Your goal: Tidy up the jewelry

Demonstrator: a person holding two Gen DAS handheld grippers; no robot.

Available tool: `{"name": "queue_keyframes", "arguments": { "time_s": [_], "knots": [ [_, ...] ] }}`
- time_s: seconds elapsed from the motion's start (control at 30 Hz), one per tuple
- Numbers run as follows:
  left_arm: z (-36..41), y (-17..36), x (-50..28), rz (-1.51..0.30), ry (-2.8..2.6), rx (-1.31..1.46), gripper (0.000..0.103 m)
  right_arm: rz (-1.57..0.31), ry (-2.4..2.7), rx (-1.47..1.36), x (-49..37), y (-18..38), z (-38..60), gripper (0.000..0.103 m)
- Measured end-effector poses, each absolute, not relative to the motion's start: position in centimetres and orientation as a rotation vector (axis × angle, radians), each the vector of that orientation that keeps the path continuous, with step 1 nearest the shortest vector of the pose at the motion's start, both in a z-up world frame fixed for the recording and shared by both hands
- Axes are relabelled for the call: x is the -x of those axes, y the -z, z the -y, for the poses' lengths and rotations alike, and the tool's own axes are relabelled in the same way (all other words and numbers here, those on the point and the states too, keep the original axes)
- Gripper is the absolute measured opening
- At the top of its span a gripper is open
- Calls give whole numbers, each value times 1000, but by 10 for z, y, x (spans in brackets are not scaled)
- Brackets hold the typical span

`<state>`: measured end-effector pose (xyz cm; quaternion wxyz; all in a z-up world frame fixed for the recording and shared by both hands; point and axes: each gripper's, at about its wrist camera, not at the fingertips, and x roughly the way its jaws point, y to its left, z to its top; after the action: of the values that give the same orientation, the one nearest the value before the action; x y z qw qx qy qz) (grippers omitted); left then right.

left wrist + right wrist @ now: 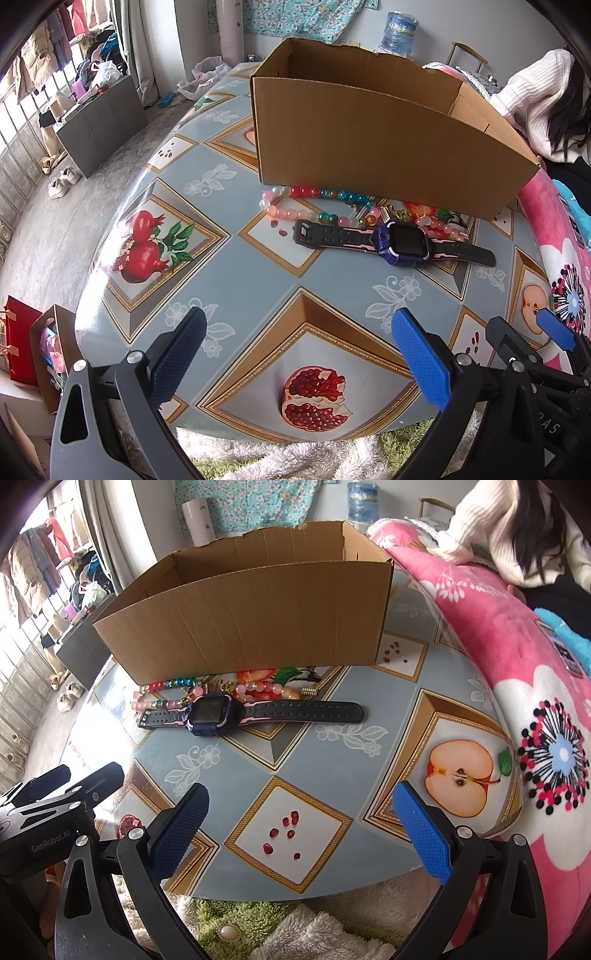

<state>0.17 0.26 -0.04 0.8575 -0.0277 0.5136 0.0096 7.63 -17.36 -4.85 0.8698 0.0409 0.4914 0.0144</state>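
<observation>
Round table (258, 280) w/ fruit-print cover; its near edge sits just under both grippers. Left gripper (299, 354) and right gripper (301, 830) hover side by side over bare tabletop, each w/ fingers spread wide, holding nothing. One smartwatch (212, 712) lies flat mid-table, strap stretched out. Just behind it, a tangle of beaded bracelets (295, 212), exact count unclear, touching the front wall of one open cardboard box (369, 144). Pink blanket (498, 635) crowds the table's right edge.
</observation>
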Motion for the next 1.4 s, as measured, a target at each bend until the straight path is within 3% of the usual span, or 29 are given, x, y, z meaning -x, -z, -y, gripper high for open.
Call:
{"name": "queue_keyframes", "arguments": {
  "time_s": [1.4],
  "knots": [
    [-7,-1,-1,-1075,-20,61,99,-1025,-26,-82,-78,47,171,96]
  ]
}}
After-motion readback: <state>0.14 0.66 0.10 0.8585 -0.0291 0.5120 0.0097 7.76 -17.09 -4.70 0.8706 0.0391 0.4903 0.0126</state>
